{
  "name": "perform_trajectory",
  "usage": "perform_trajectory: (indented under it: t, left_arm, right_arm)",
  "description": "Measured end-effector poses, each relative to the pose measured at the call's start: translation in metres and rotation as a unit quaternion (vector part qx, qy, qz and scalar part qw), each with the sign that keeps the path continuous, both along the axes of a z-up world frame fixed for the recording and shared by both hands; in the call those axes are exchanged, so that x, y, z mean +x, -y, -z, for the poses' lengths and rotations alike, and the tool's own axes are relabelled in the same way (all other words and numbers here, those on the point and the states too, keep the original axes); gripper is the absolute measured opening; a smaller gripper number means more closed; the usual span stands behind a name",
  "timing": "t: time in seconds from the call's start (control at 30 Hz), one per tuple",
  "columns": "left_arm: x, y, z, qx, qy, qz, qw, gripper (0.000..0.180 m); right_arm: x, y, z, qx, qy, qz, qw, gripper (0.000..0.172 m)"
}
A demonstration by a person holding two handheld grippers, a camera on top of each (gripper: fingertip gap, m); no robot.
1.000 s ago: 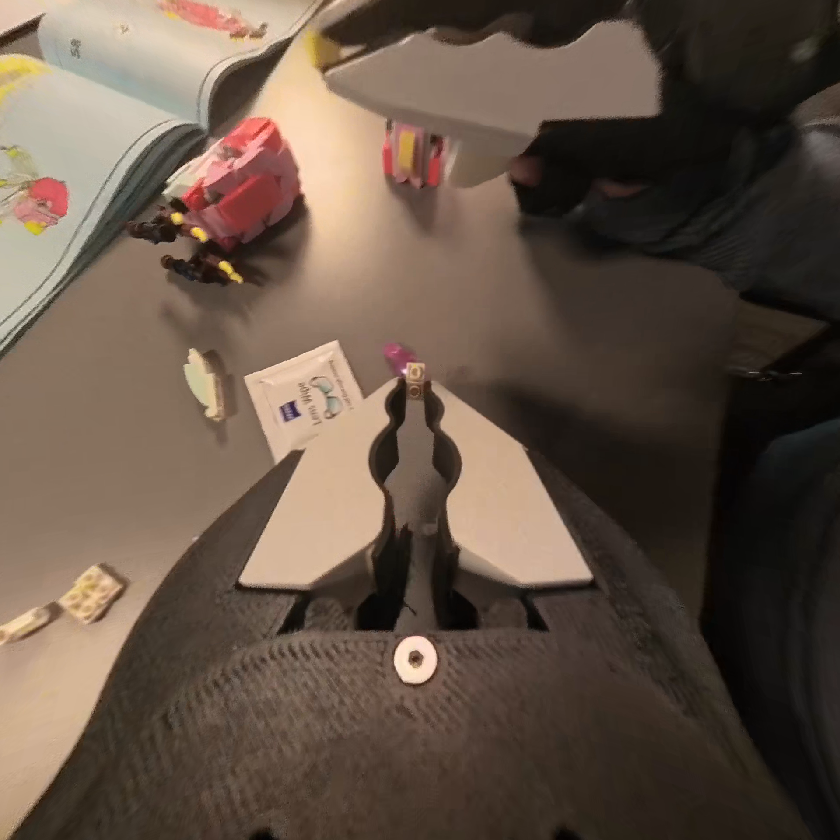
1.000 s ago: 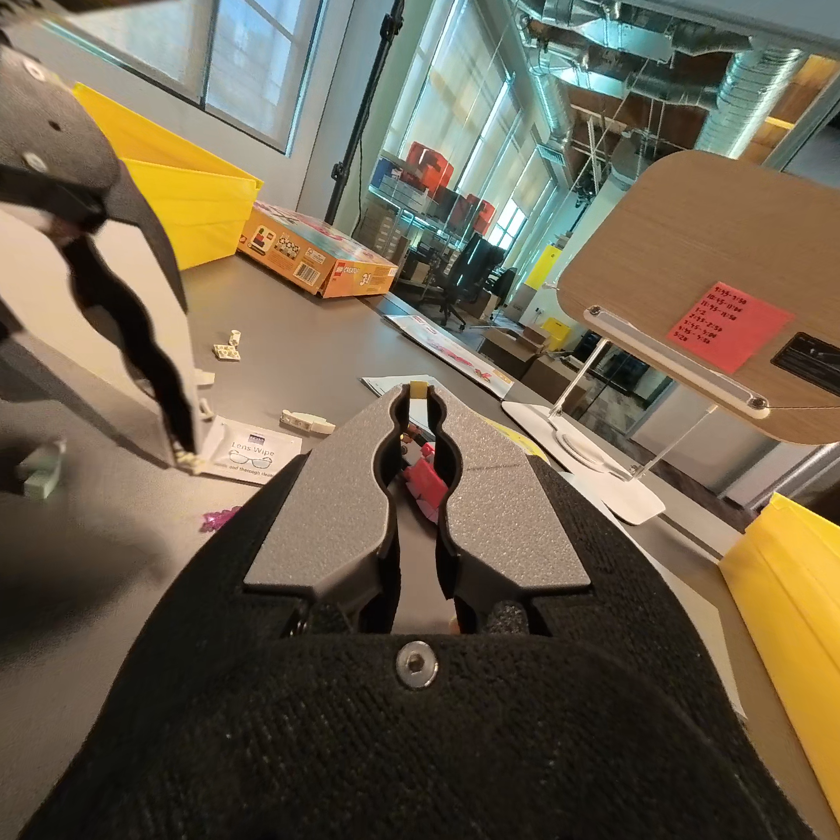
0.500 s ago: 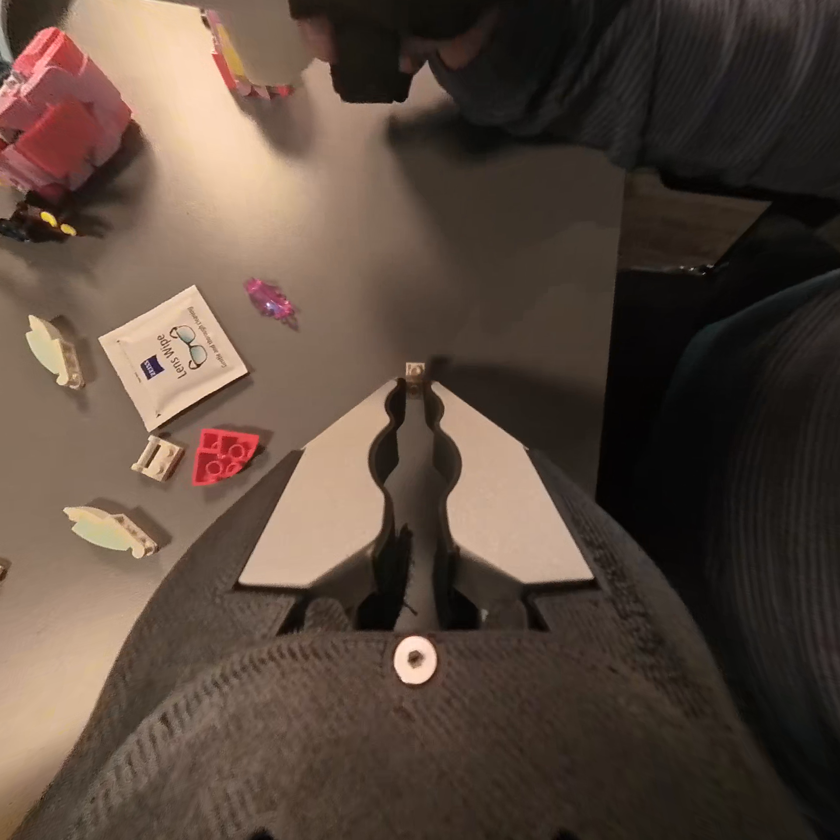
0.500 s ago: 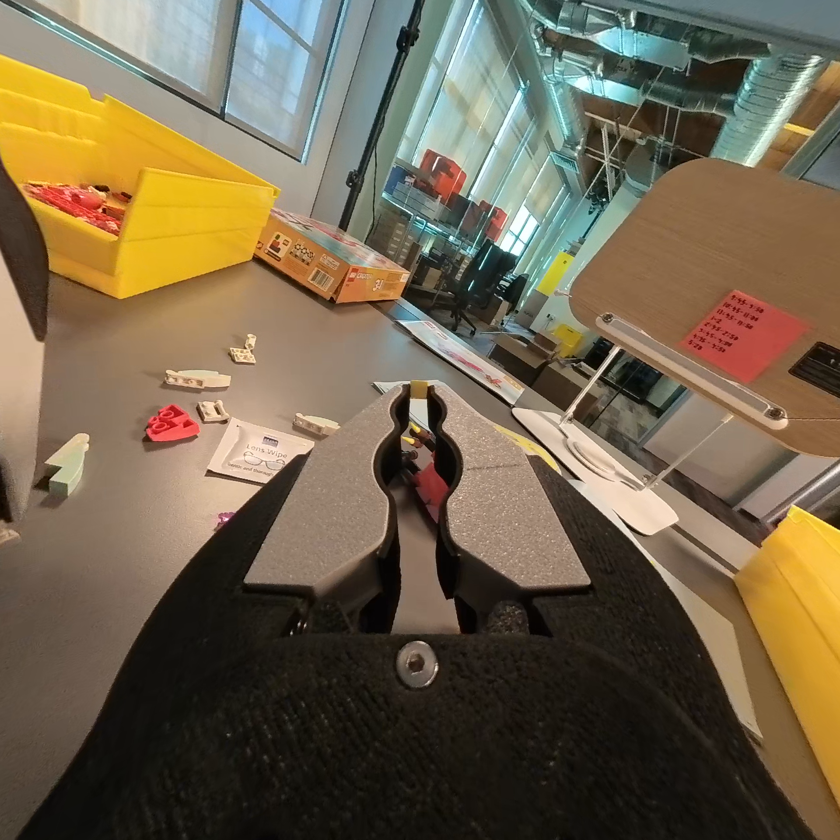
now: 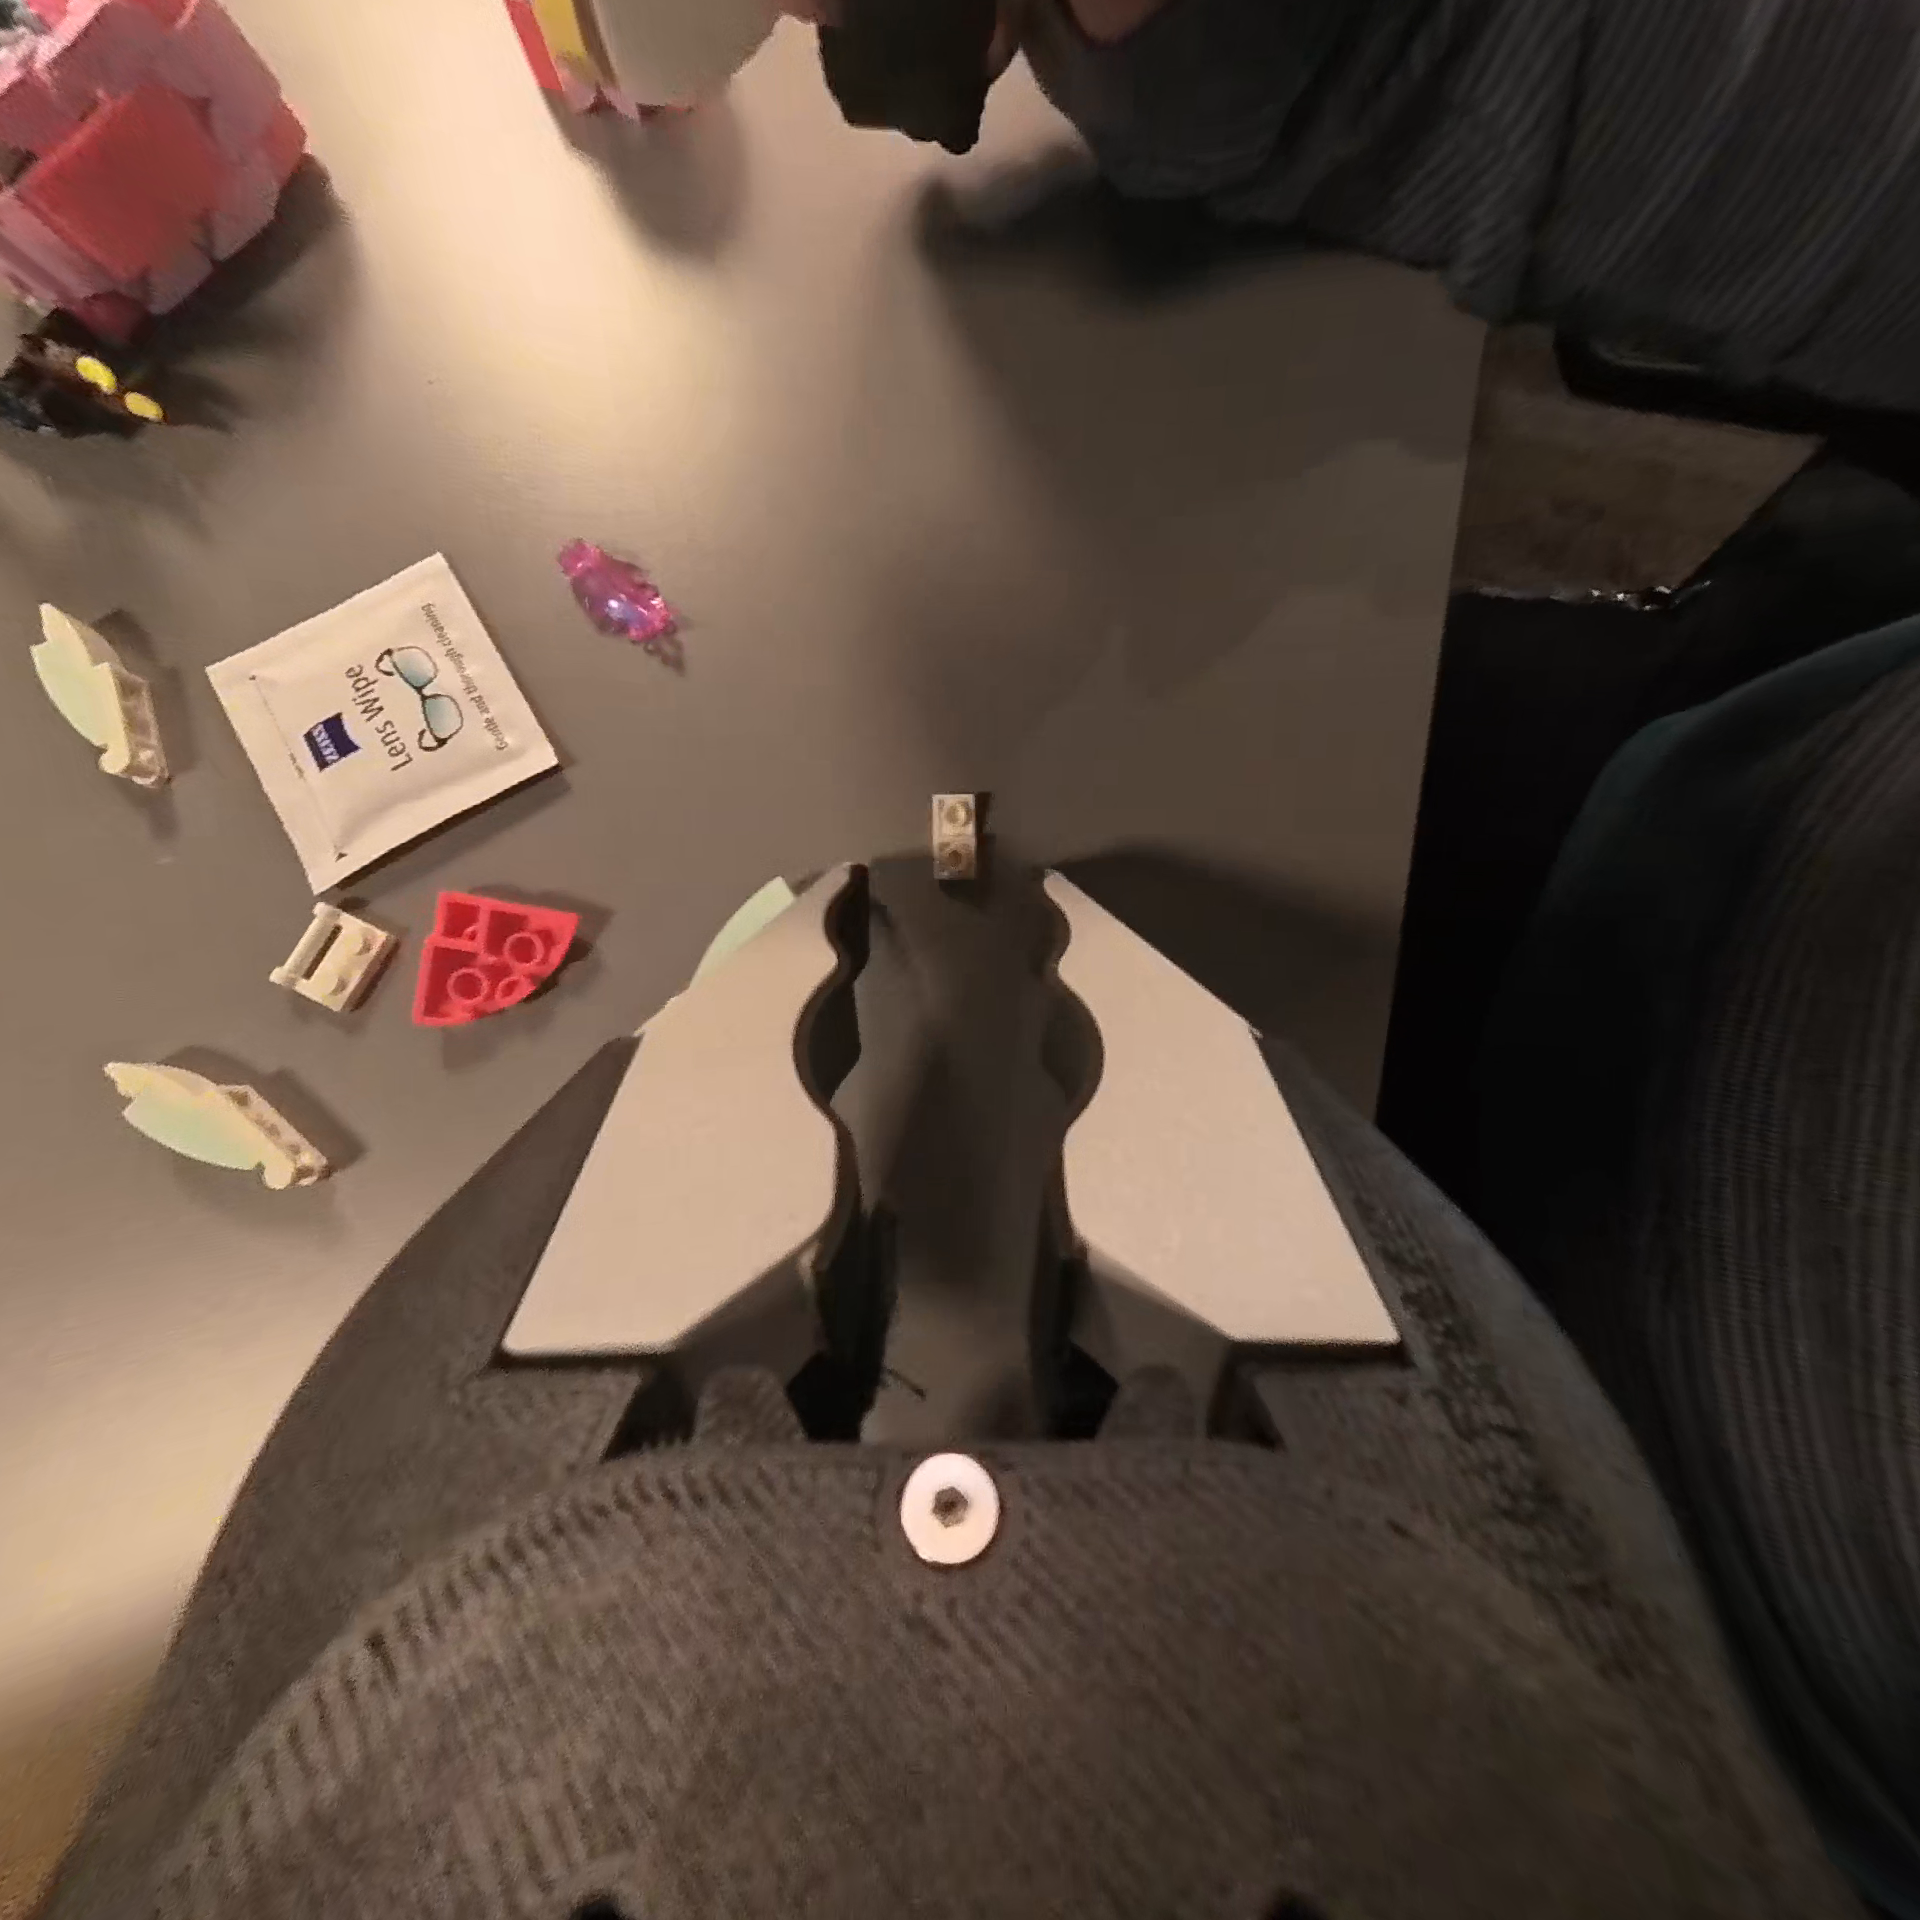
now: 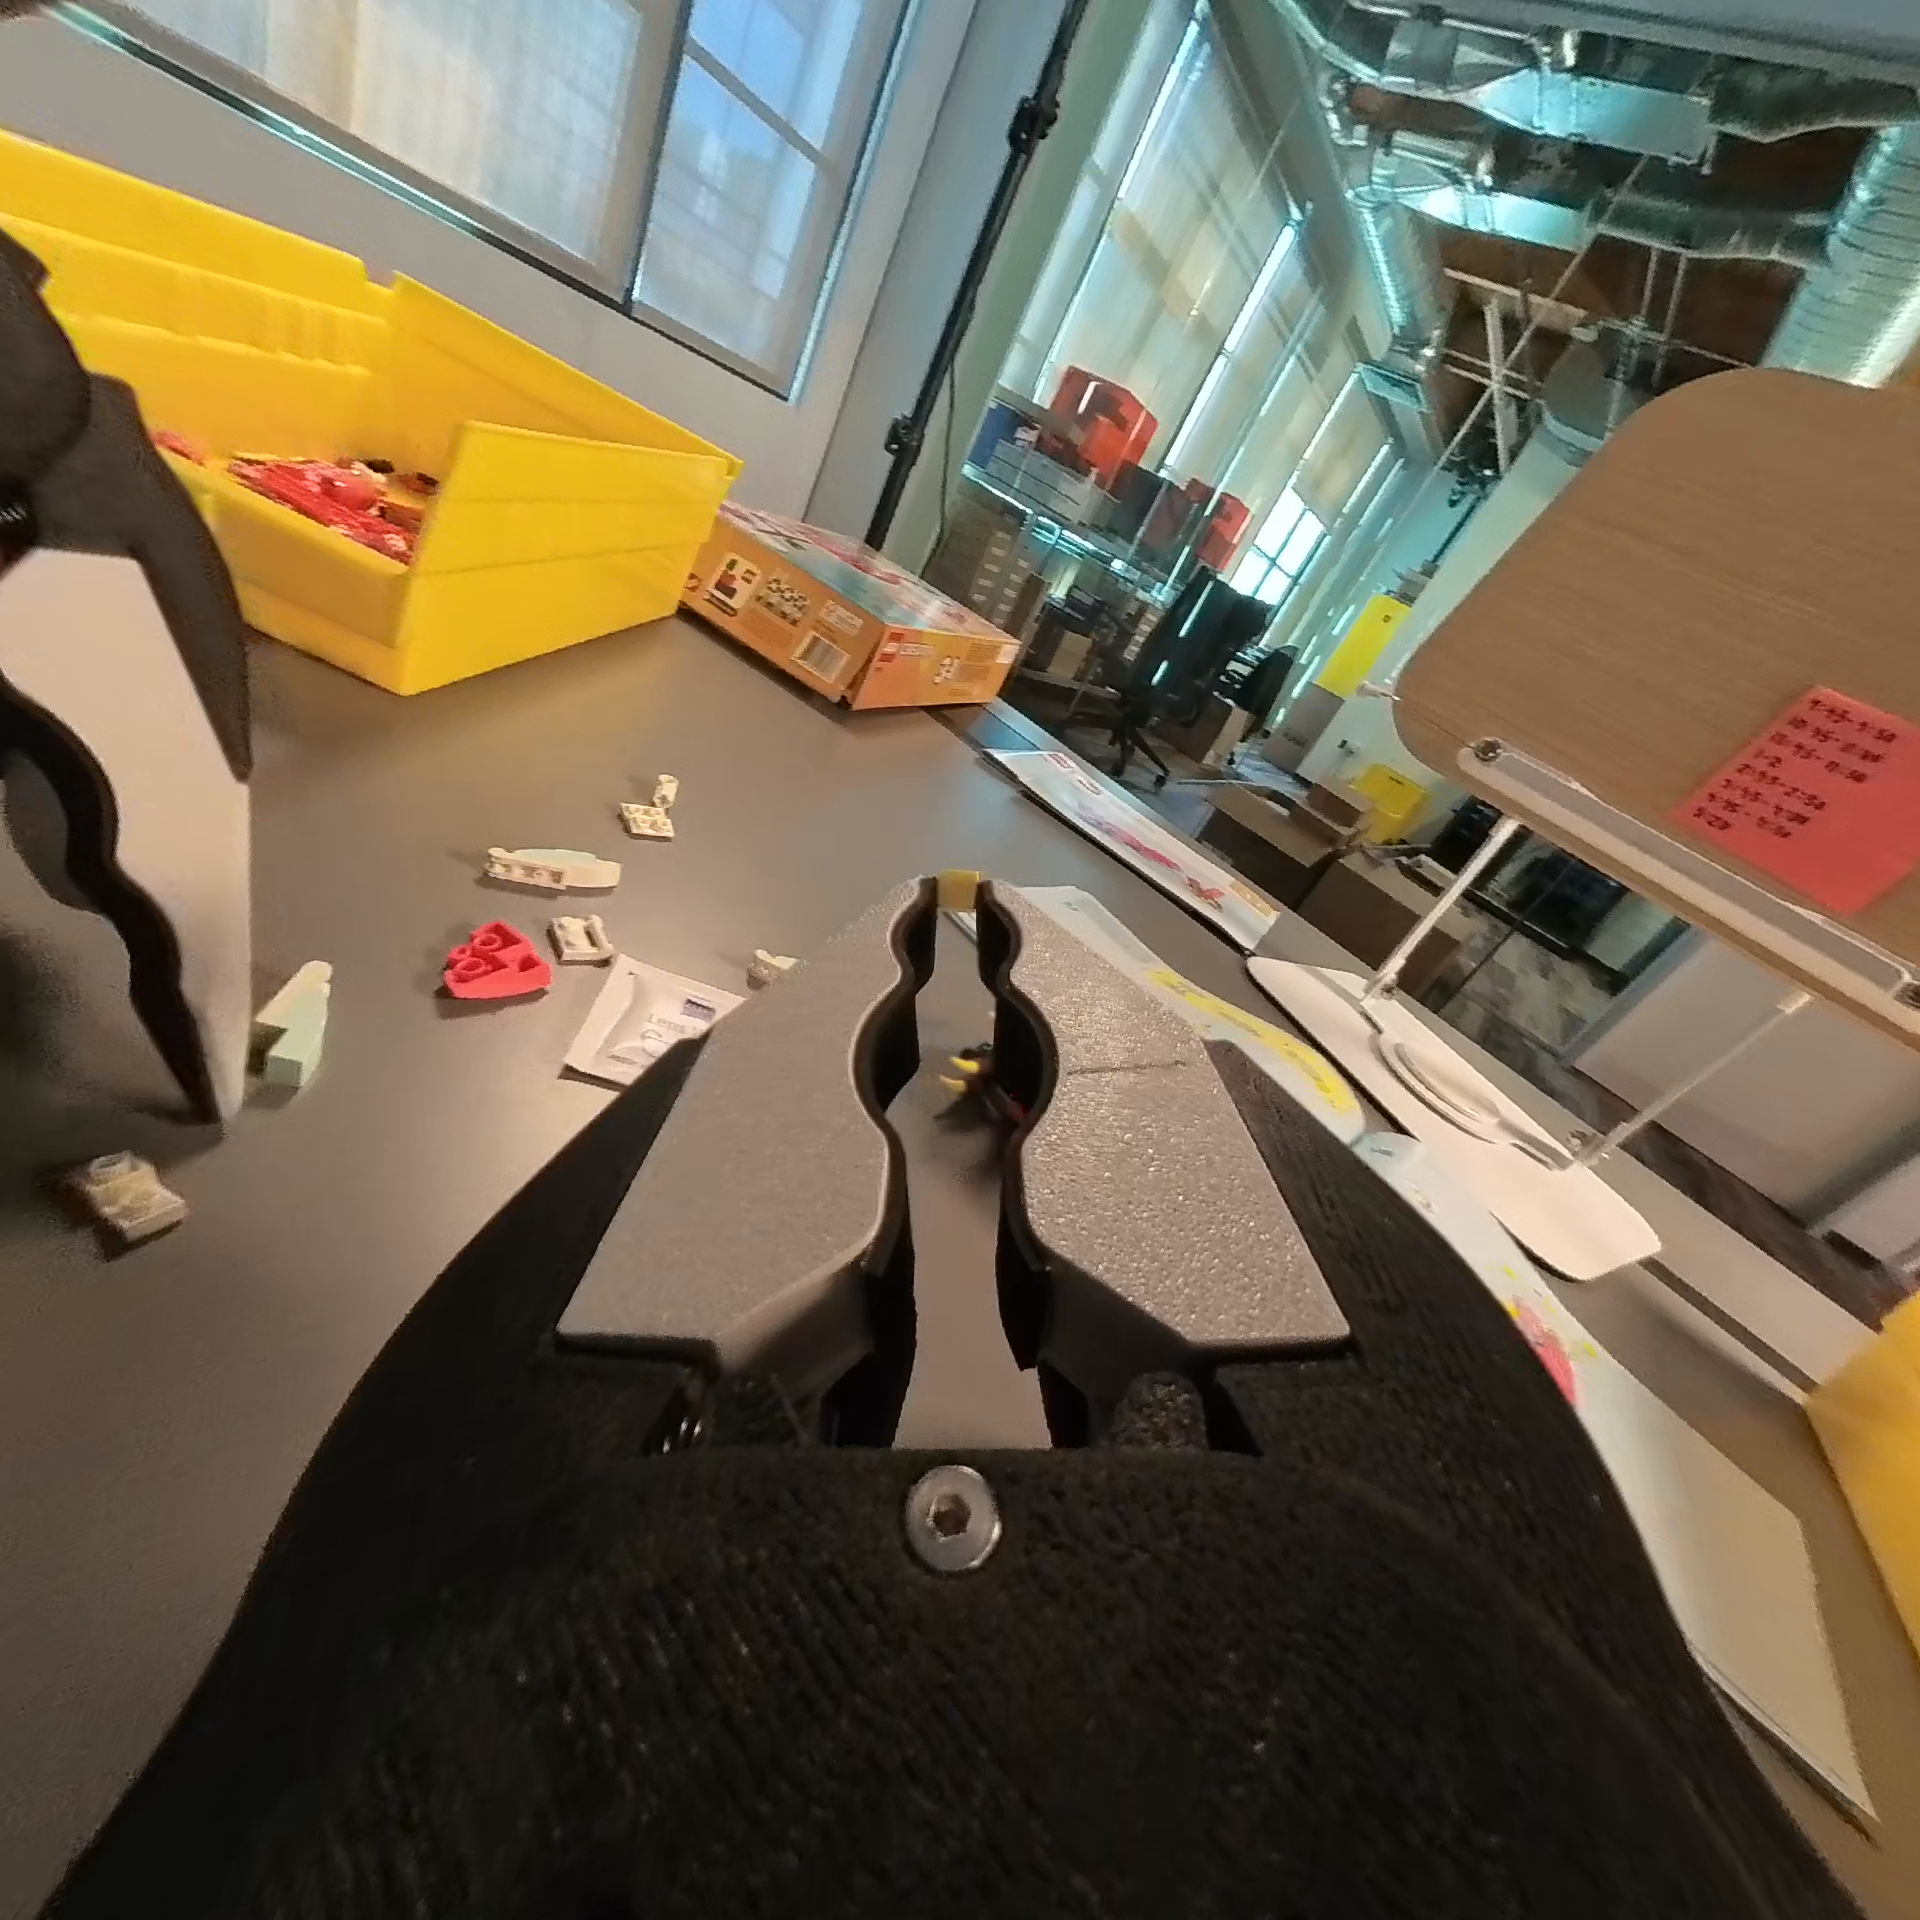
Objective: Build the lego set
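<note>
2 grippers | L gripper [image 5: 956, 883] jaws apart, tan 2-stud brick [image 5: 957, 850] lies loose on table | R gripper [image 6: 958, 896] pinches sm yellow brick [image 6: 957, 891]

The desk [image 5: 935, 436] lies bare in a broad strip ahead of the left tool [image 5: 956, 883], running up toward the person's sleeve [image 5: 1507, 135] at the far end; only a small tan brick [image 5: 957, 849] sits there, just beyond the parted fingertips and touching neither. To the right the desk ends at its edge. To the left the way is cluttered: a red wedge brick [image 5: 494, 961], a white sachet [image 5: 379, 717], pale green leaf pieces [image 5: 208, 1122] and a pink clear piece [image 5: 618, 603]. Farther left a yellow bin [image 6: 416, 540] and an orange box [image 6: 852, 634] wall off the back, and a wooden stand [image 6: 1662, 582] overhangs the desk's right side.
</note>
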State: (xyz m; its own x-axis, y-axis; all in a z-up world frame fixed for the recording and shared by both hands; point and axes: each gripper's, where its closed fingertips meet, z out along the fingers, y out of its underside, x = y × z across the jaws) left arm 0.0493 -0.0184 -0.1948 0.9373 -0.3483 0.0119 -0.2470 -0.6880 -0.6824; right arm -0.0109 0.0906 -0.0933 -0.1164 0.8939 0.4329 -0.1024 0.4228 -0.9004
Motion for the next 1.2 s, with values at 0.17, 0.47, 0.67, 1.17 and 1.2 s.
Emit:
perform_trajectory:
  t: [0.17,0.47,0.67,1.17,1.2]
  left_arm:
    - [0.006,-0.002,0.001,0.006,-0.001,0.009,1.0,0.025]
    - [0.008,0.001,0.001,-0.002,0.01,0.003,1.0,0.025]
    - [0.019,0.002,0.0,-0.005,0.024,0.013,1.0,0.026]
    - [0.016,-0.017,-0.023,0.08,0.081,0.035,0.993,0.085]
    - [0.022,-0.017,-0.02,0.075,0.072,0.057,0.993,0.085]
  right_arm:
    - [0.0,0.001,0.002,-0.002,0.007,-0.005,1.0,0.006]
    - [-0.001,0.0,0.003,-0.003,0.01,-0.002,1.0,0.005]
    - [-0.001,0.0,0.004,-0.004,0.011,-0.003,1.0,0.006]
    - [-0.001,0.001,0.005,-0.021,0.017,-0.014,1.0,0.006]
    - [-0.001,0.001,0.005,-0.02,0.017,-0.014,1.0,0.006]
